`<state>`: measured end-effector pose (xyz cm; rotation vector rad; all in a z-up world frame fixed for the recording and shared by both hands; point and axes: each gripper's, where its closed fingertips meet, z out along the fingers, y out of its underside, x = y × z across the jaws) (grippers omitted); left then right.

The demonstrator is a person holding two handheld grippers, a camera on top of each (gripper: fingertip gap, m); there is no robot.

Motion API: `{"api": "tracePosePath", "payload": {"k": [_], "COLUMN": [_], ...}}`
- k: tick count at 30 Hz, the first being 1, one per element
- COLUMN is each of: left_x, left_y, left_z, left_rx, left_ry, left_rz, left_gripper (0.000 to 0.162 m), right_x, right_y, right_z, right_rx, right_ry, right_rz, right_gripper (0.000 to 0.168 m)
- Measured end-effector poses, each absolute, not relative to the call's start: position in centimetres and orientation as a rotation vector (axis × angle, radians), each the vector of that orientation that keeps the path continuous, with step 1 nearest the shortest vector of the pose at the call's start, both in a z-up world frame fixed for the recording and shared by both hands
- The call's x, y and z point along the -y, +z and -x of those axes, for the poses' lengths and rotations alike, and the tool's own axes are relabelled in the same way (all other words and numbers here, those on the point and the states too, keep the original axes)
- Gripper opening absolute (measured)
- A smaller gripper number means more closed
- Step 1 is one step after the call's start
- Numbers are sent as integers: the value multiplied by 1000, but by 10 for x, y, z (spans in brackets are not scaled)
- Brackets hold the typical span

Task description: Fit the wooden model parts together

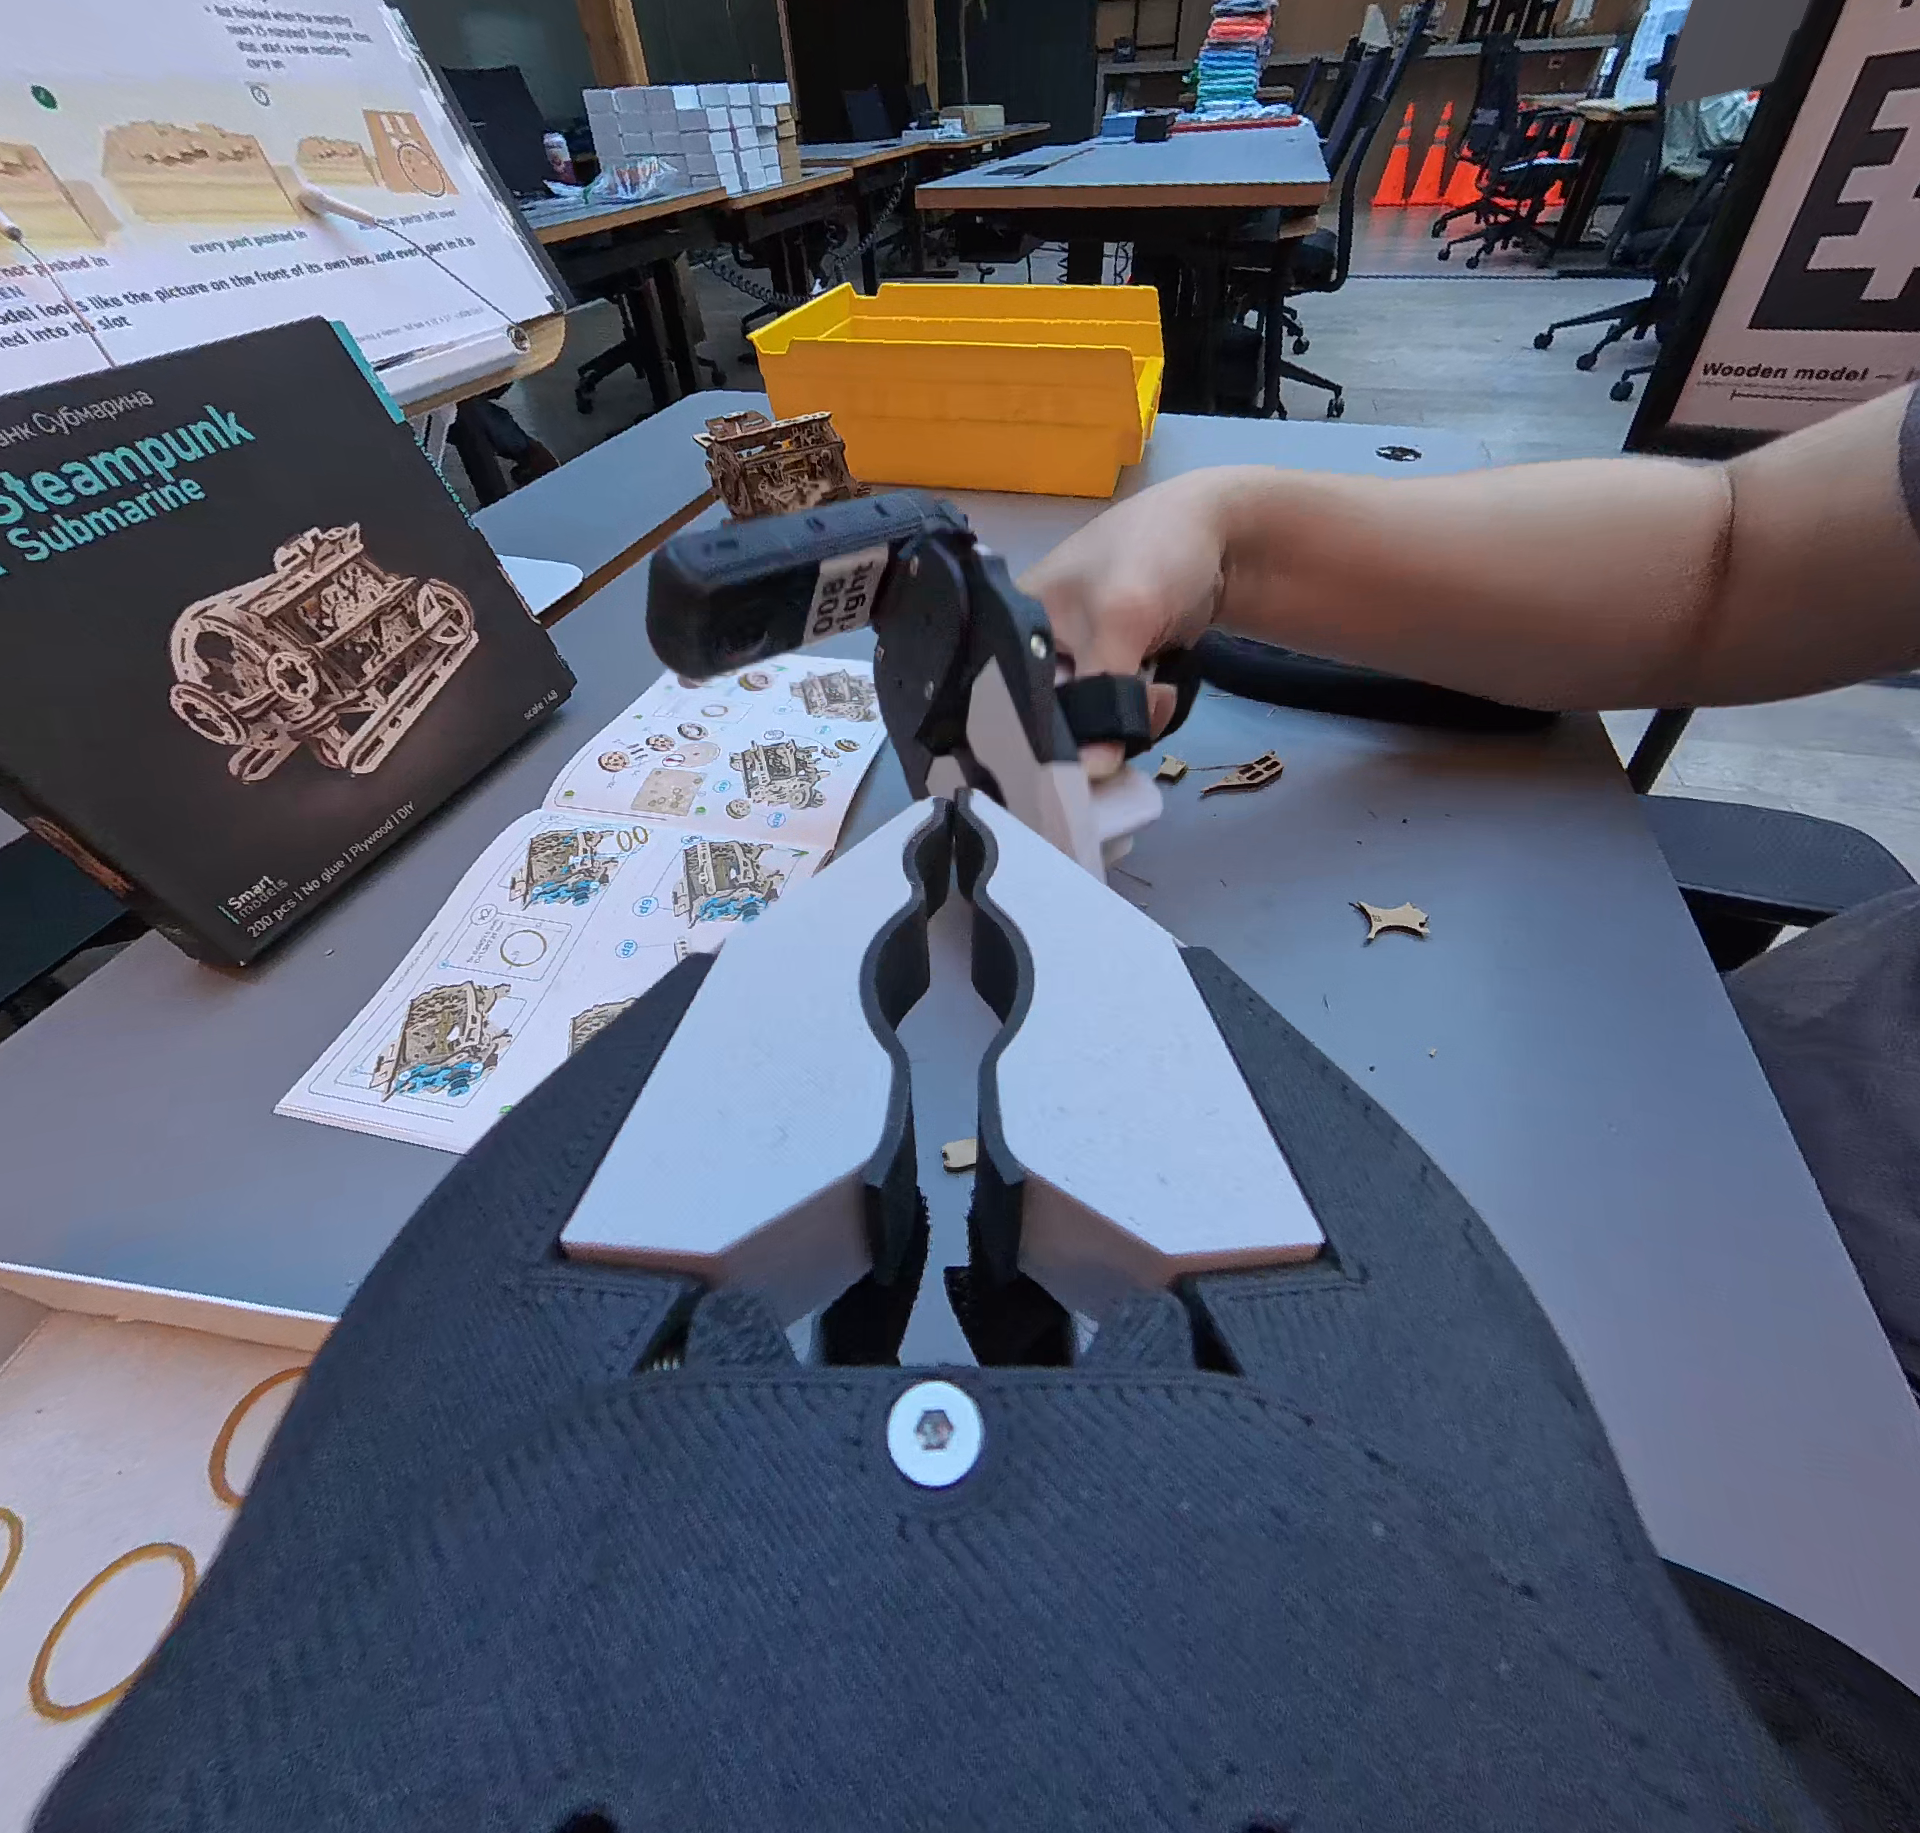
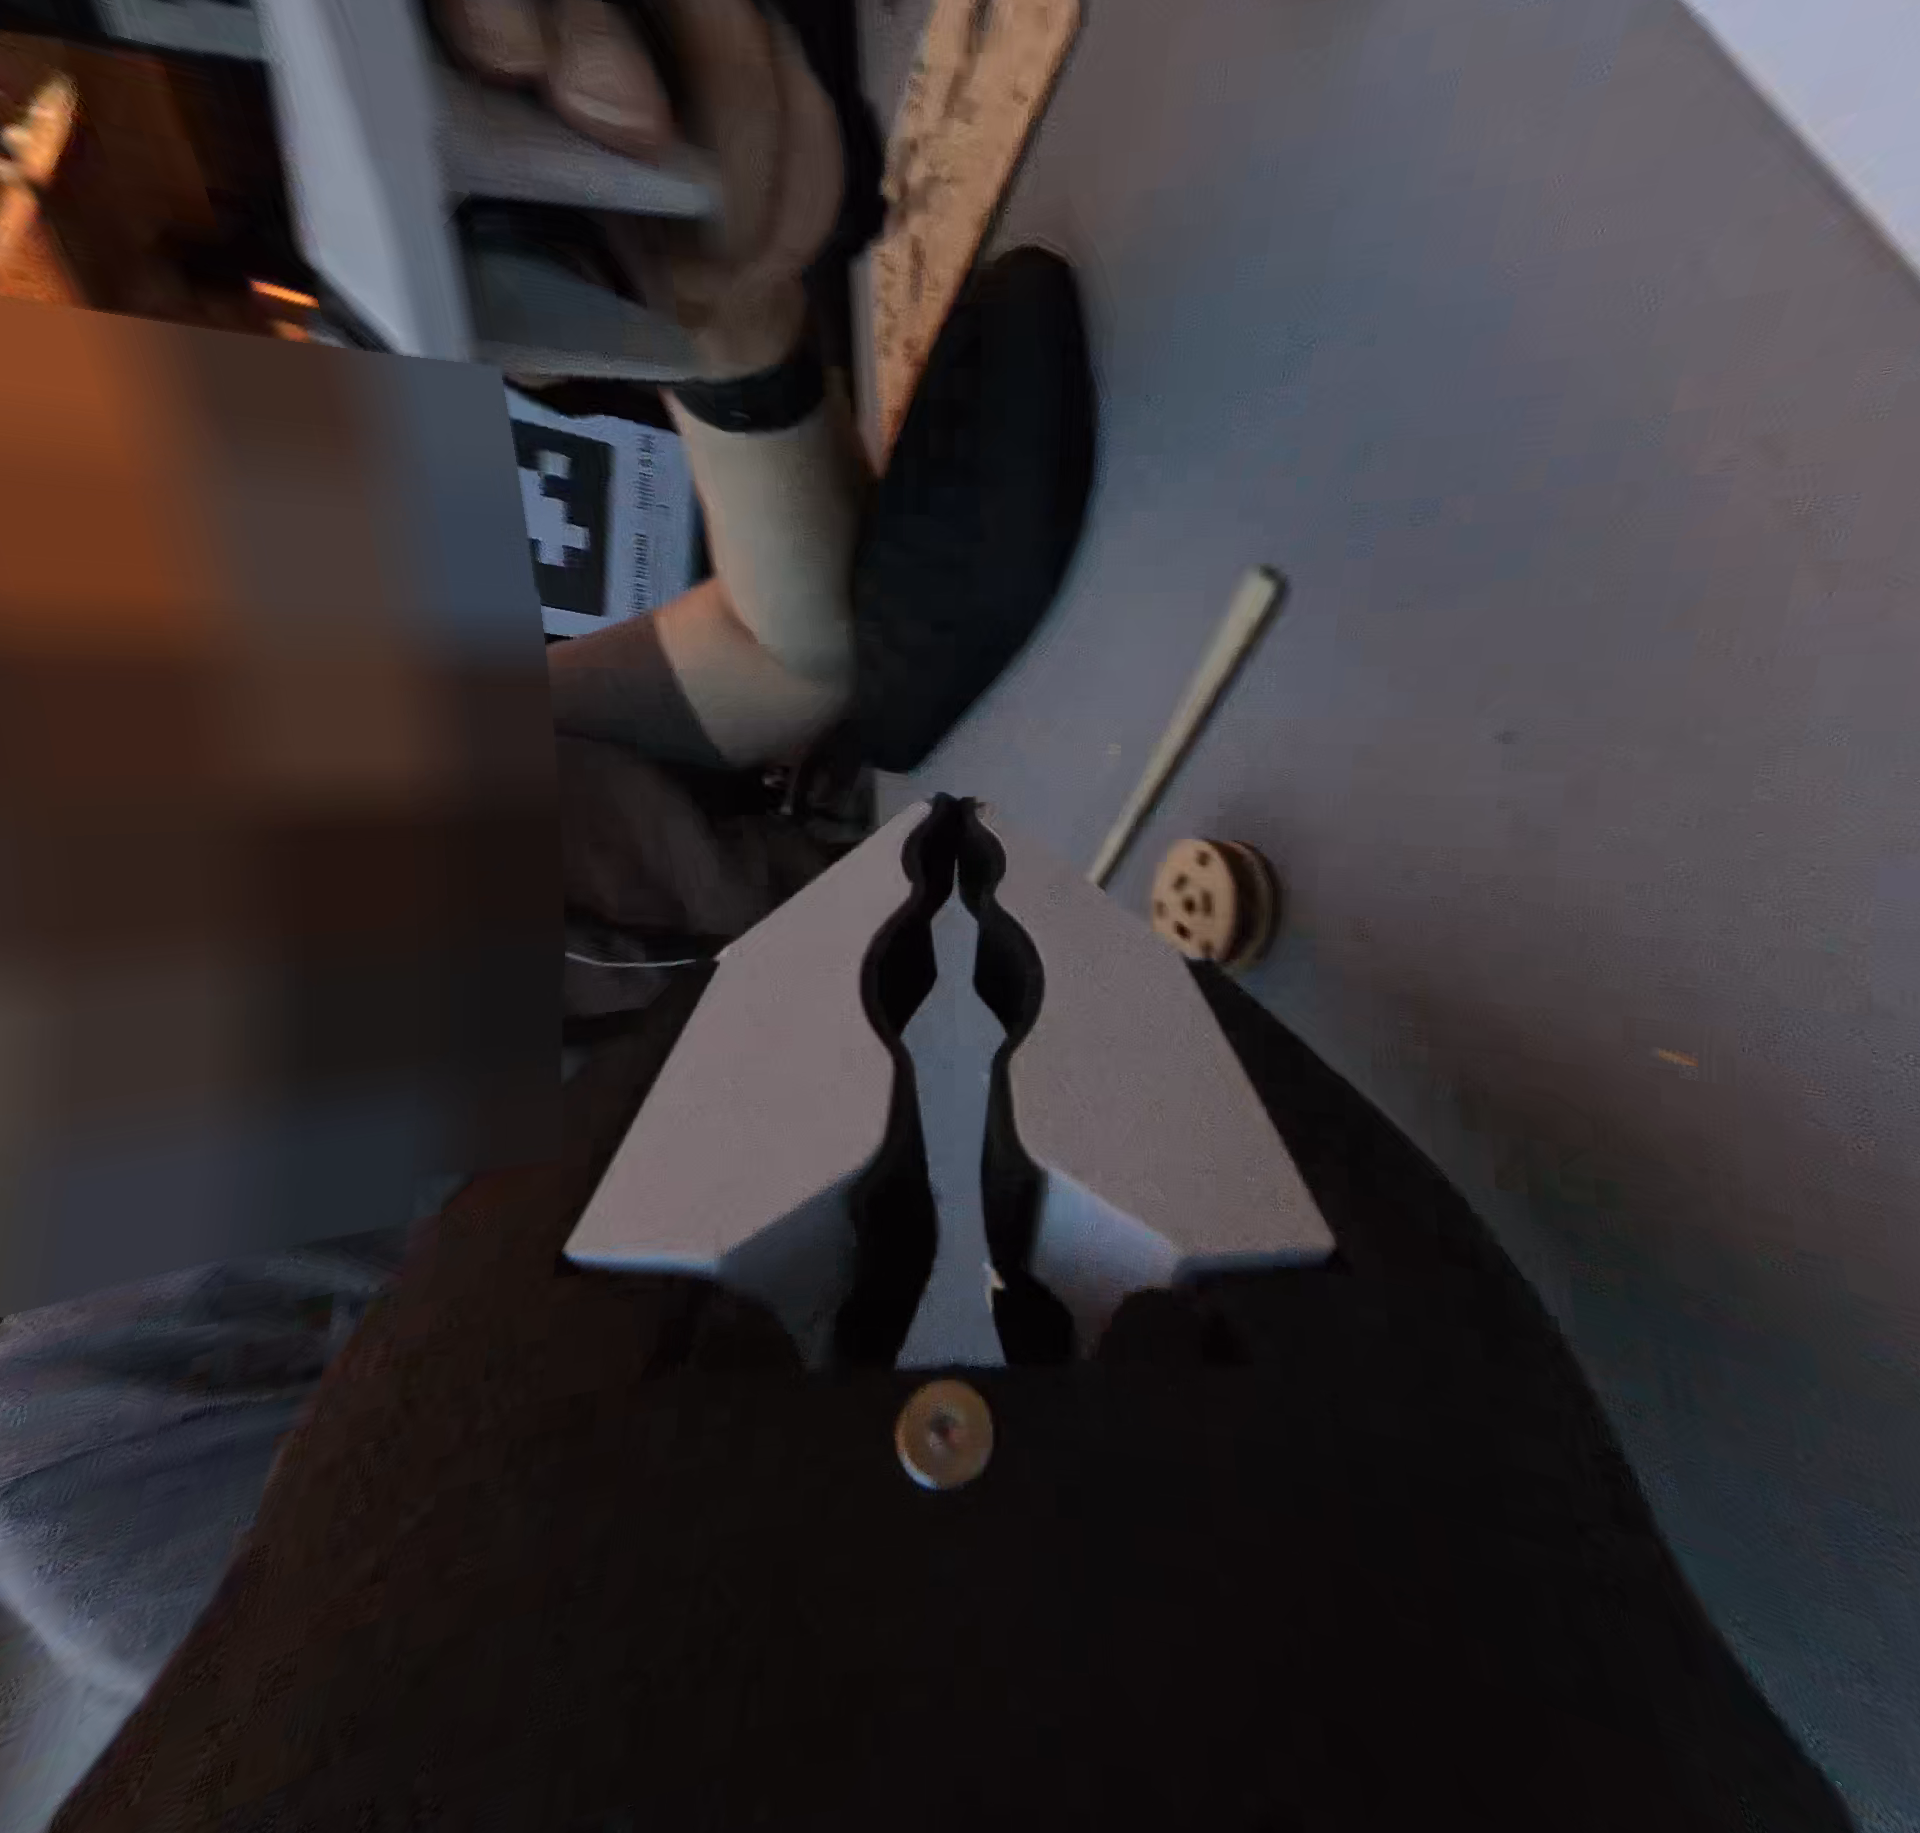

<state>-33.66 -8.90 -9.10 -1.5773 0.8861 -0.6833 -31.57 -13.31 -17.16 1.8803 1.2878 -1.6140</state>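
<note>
Desk, grey, strewn with small wooden parts. Left gripper clenched tip to tip on nothing, hovering above the open instruction booklet. Right gripper likewise pinched closed and empty, tilted steeply down toward the desk beside the person's hand. Just right of its tips in the right wrist view — round wooden disc with holes, standing on edge, and a thin wooden stick lying beyond it, both apart from the fingers. Star-shaped wooden offcut lying right of the left gripper, well clear; two smaller scraps farther off. Partly built wooden model at the far edge — just in front of the yellow bin. Black kit box propped at left.
</note>
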Motion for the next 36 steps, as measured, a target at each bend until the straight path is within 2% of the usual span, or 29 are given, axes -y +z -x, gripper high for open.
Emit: {"api": "tracePosePath", "payload": {"k": [1, 3, 4, 6, 7, 8, 9, 10, 12, 14, 15, 16, 17, 19, 21, 23, 24, 26, 27, 28, 29, 31, 32, 34, 35, 36], "left_x": [89, 88, 88, 88, 88, 88, 88, 88, 88, 88, 88, 88, 88, 89, 89, 89, 89, 89, 89, 89, 88, 89, 89, 88, 88, 88], "left_y": [-92, -93, -94, -95, -96, -96, -96, -97, -97, -97, -97, -96, -96, -97, -99, -100, -99, -99, -99, -100, -100, -99, -99, -100, -101, -102], "left_z": [336, 335, 335, 334, 334, 334, 334, 334, 334, 334, 335, 335, 334, 332, 332, 331, 330, 330, 330, 331, 331, 330, 330, 330, 330, 329], "left_rx": [-887, -886, -888, -892, -892, -893, -891, -891, -896, -894, -891, -892, -895, -906, -912, -912, -915, -917, -915, -914, -914, -917, -919, -916, -918, -920], "left_ry": [-685, -693, -695, -688, -689, -691, -691, -693, -687, -688, -690, -692, -693, -684, -683, -684, -686, -677, -678, -680, -681, -679, -676, -678, -682, -682], "left_rz": [1580, 1585, 1587, 1590, 1592, 1593, 1593, 1595, 1595, 1594, 1595, 1596, 1595, 1593, 1598, 1604, 1601, 1598, 1599, 1603, 1606, 1601, 1599, 1603, 1607, 1613], "left_gripper": [0, 0, 0, 0, 0, 0, 0, 0, 0, 0, 0, 0, 0, 0, 0, 0, 0, 0, 0, 0, 0, 0, 0, 0, 0, 0], "right_x": [135, 124, 123, 123, 129, 129, 118, 121, 122, 134, 127, 117, 115, 111, 125, 114, 117, 114, 121, 121, 113, 113, 111, 125, 127, 119], "right_y": [-160, -211, -209, -202, -176, -173, -217, -210, -208, -152, -172, -213, -210, -203, -158, -212, -210, -204, -178, -172, -210, -213, -212, -154, -157, -194], "right_z": [320, 314, 315, 312, 320, 323, 313, 319, 315, 321, 319, 307, 311, 307, 310, 301, 300, 298, 300, 301, 292, 290, 289, 302, 304, 305], "right_rx": [-1265, -1265, -1108, -1343, -1338, -1335, -1383, -1144, -1280, -1274, -1296, -1315, -1066, -1276, -1315, -1284, -1068, -1294, -1311, -1307, -1365, -1134, -1278, -1296, -1312, -1365], "right_ry": [-1690, -1433, -1456, -1428, -1595, -1627, -1356, -1460, -1422, -1759, -1667, -1442, -1493, -1482, -1741, -1489, -1509, -1511, -1660, -1700, -1468, -1480, -1467, -1779, -1741, -1532], "right_rz": [-1846, -2007, -1983, -2042, -1959, -1951, -2100, -2011, -2034, -1823, -1921, -2033, -2009, -2074, -1900, -2025, -1965, -2013, -1912, -1896, -2036, -1982, -2026, -1807, -1797, -1948], "right_gripper": [0, 0, 0, 0, 0, 0, 2, 0, 0, 0, 0, 0, 0, 0, 0, 0, 0, 0, 0, 0, 0, 0, 0, 0, 0, 0]}}
